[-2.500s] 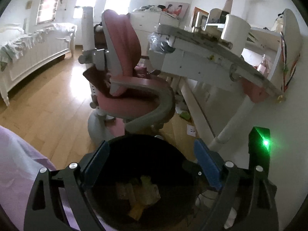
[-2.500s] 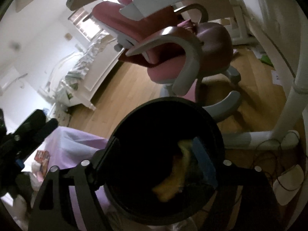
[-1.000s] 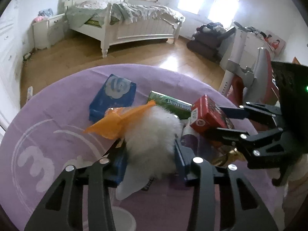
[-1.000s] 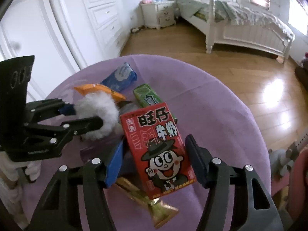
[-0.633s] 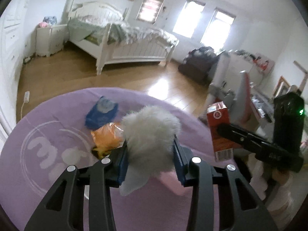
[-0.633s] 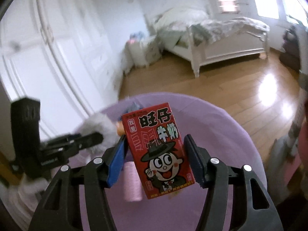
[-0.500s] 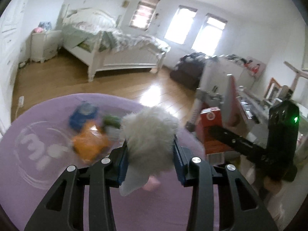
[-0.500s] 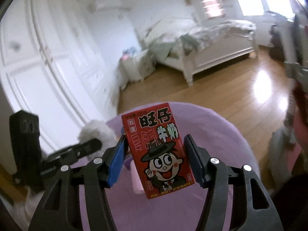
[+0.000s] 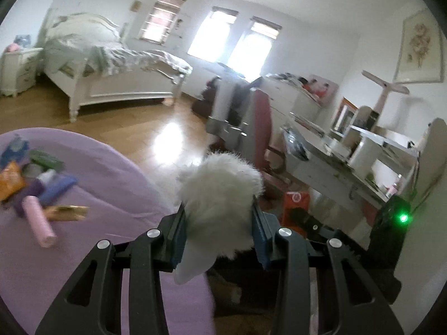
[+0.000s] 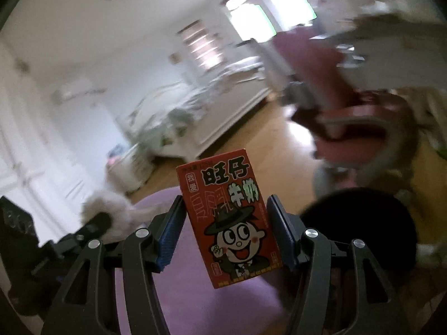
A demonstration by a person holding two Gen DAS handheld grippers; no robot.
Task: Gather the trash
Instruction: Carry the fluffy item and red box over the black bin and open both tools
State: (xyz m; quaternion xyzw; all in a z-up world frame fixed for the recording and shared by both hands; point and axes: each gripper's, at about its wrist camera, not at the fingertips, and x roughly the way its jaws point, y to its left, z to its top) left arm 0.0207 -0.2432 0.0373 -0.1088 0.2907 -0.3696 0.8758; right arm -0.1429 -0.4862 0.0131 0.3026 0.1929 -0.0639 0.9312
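My left gripper (image 9: pixel 219 217) is shut on a white fluffy ball (image 9: pixel 220 192), held in the air past the edge of the round purple surface (image 9: pixel 106 184). My right gripper (image 10: pixel 225 212) is shut on a red milk carton (image 10: pixel 234 217) with a cartoon face, held upright. A black bin (image 10: pixel 360 223) stands low and just right of the carton. In the left wrist view the carton (image 9: pixel 296 201) and the right gripper (image 9: pixel 307 220) show to the right of the fluff. In the right wrist view the fluffy ball (image 10: pixel 103 203) and the left gripper (image 10: pixel 92 226) are at the left.
On the purple surface lie a pink tube (image 9: pixel 39 223), a gold wrapper (image 9: pixel 67 212), an orange packet (image 9: pixel 11 181), a green box (image 9: pixel 46 162) and a blue pack (image 9: pixel 14 150). A pink chair (image 9: pixel 262 128) and a white desk (image 9: pixel 329 167) stand ahead, a bed (image 9: pixel 117 78) farther back.
Both grippers have swung right, away from the litter on the purple surface and toward the chair and desk, each still holding its load. The black bin has come into the right wrist view.
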